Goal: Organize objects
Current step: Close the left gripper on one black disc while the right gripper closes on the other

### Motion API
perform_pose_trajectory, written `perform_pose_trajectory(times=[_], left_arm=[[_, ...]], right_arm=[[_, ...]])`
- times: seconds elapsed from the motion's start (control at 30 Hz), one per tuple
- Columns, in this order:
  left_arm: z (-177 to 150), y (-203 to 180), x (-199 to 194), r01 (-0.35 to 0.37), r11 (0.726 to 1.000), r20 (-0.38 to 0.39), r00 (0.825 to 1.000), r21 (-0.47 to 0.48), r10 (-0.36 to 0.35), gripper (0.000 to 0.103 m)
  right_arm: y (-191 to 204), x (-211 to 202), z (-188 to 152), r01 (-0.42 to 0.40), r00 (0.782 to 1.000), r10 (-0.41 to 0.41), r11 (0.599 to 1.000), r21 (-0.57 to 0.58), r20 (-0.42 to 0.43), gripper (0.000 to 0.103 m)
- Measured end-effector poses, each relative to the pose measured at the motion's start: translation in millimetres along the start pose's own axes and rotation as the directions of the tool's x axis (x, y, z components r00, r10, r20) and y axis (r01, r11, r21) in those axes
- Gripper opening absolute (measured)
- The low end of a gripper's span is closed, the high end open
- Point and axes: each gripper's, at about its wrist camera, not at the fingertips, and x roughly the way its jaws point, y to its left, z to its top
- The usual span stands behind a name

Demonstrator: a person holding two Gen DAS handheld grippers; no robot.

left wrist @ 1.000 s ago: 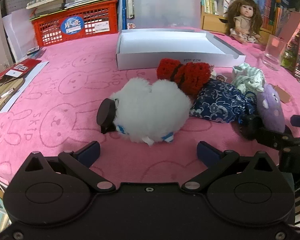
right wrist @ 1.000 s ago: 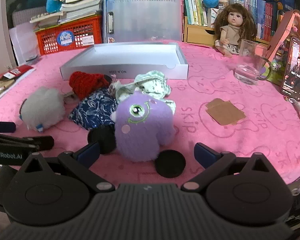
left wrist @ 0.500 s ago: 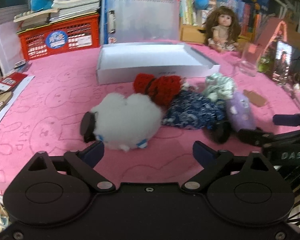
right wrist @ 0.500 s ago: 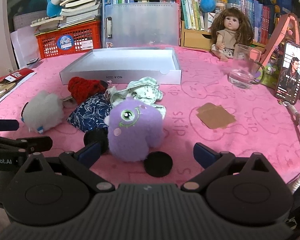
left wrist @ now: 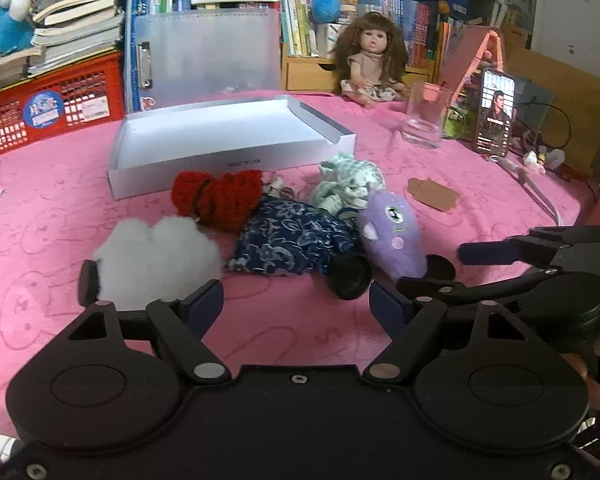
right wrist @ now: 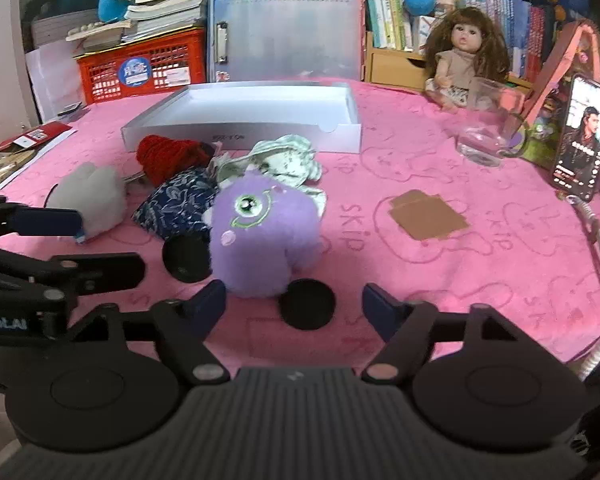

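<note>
Purple plush [right wrist: 264, 236] sits on the worktop [right wrist: 480, 264] just ahead of the right gripper [right wrist: 294, 302], fingers wide and empty; left gripper [left wrist: 296, 300] likewise. Closing in may snag the blue pouch [right wrist: 176, 208], apparently touching it.

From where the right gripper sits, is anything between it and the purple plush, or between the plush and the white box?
Nothing lies between the open right gripper and the purple plush. Between plush and white box sits the crumpled green-white cloth, so lift over it.
</note>
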Motion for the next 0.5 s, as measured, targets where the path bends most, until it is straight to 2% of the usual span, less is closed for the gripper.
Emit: perform_pose_trajectory(times=[0.13, 0.33, 0.5], left_arm=[[0, 1, 5, 0.025, 1.000, -0.022, 0.999, -0.011, -0.025, 0.075], [2, -2, 11, 0.053, 0.999, -0.033, 0.998, -0.002, -0.053, 0.069], [3, -10, 16, 0.080, 0.997, -0.042, 0.996, 0.019, -0.079, 0.062]], right_arm=[[2, 1, -2, -0.001, 1.000, 0.001, 1.000, -0.009, 0.003, 0.054], [-1, 1, -1, 0.009, 1.000, -0.009, 1.000, -0.012, -0.006, 0.043], [-3, 1, -1, 0.010, 1.000, -0.010, 1.000, -0.008, -0.010, 0.040]])
